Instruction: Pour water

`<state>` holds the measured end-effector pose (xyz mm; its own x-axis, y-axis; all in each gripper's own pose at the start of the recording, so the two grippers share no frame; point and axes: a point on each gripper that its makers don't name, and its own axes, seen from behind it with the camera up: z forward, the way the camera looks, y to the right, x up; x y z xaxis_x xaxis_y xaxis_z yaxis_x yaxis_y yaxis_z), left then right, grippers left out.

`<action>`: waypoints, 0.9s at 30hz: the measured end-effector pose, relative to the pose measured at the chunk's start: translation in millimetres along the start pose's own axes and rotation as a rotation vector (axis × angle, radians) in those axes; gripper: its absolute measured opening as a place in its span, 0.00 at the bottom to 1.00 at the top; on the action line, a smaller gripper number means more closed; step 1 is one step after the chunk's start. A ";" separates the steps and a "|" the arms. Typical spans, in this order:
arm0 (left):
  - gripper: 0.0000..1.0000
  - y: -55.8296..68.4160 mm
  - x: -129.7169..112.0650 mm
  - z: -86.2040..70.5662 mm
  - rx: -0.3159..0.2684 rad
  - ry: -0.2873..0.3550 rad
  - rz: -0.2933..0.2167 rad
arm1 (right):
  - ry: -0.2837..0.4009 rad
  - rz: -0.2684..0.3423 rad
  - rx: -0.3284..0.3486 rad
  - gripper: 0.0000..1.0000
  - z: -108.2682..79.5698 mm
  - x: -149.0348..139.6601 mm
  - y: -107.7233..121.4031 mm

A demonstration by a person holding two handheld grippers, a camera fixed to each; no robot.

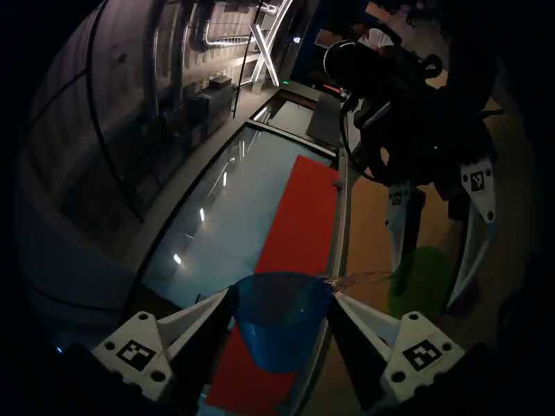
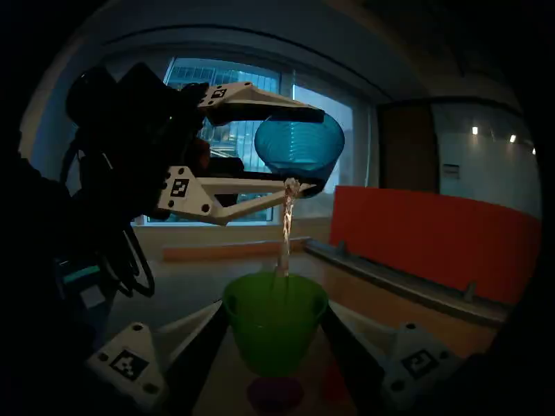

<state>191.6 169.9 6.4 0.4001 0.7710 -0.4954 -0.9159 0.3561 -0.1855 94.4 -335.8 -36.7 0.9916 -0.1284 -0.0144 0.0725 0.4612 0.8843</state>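
While the left tongs (image 1: 281,308) press both fingers against a translucent blue cup (image 1: 281,326), the right tongs (image 2: 275,326) do the same with a translucent green cup (image 2: 275,333) — each pair is narrowed onto its cup, one finger on either side.

From the right gripper view, the left tongs hang above and to the left of the right tongs, rolled over so that one white finger lies above the other. The blue cup between them is tipped onto its side, directly above the green cup. A thin, twisting stream of water (image 2: 286,222) leaves the blue cup's lower lip and drops straight into the open mouth of the green cup, which stands upright between the right tongs' fingers.

From the left gripper view, the right tongs are ahead and to the right, fingers pointing downward around the green cup, with a dark hand and cables above them.

Beneath the right tongs lies a tan counter (image 2: 229,378). A small purple thing (image 2: 275,394) sits on it just under the green cup — what it is cannot be told. Beyond both tongs stands a red panel (image 2: 437,236), and behind the left tongs a large window (image 2: 229,132).
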 end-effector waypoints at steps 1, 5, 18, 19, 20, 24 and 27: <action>0.88 -0.4 -0.2 -0.4 0.001 -0.001 0.005 | 0.000 0.000 0.000 0.90 -0.1 0.0 0.0; 0.88 -2.7 -0.7 -2.2 0.006 -0.005 0.025 | 0.001 0.000 0.000 0.90 -0.3 -0.3 0.4; 0.88 -14.4 2.7 -5.9 0.022 -0.005 0.088 | 0.004 -0.001 -0.001 0.90 0.1 0.7 -0.1; 0.88 -14.3 2.5 -5.7 0.023 -0.006 0.091 | 0.003 -0.002 -0.001 0.90 0.0 0.9 -0.3; 0.88 -14.2 2.3 -5.5 0.025 -0.006 0.094 | 0.003 -0.004 -0.002 0.89 -0.1 1.2 -0.5; 0.88 -11.1 2.5 -4.9 0.027 -0.004 0.106 | 0.005 -0.008 -0.003 0.89 -0.1 1.6 -0.2; 0.88 -9.6 3.3 -4.7 0.028 -0.001 0.113 | 0.005 -0.006 -0.003 0.89 0.2 1.8 0.6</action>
<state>201.5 166.6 2.6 0.2942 0.8078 -0.5108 -0.9539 0.2815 -0.1043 96.2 -336.0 -36.0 0.9917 -0.1264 -0.0218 0.0784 0.4631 0.8828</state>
